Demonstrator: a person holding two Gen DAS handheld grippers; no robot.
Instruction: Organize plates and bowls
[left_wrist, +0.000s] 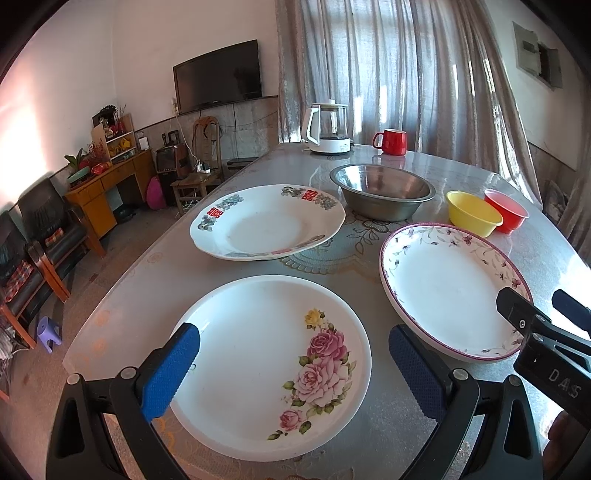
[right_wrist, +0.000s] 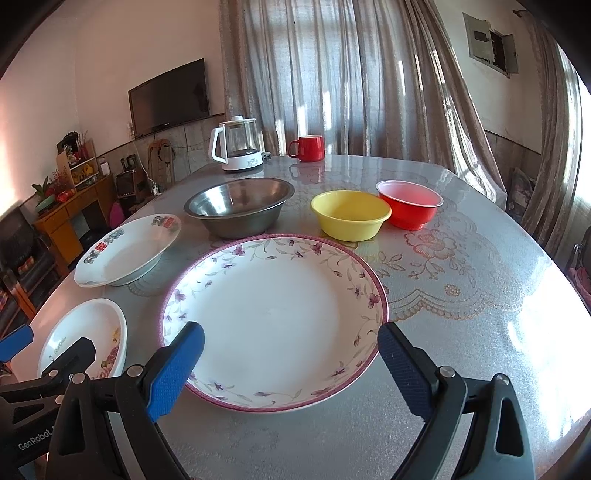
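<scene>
While unheld, rose plate (left_wrist: 266, 365) beneath left claw (left_wrist: 291, 373)

L gripper (left_wrist: 293, 363) | R gripper (right_wrist: 290, 365) | blk frames, blue textured pads, silver screws, "GenRobot"/"DAS" txt

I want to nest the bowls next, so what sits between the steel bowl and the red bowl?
The yellow bowl sits between the steel bowl and the red bowl, close beside the red one. The right wrist view shows it most plainly.
</scene>
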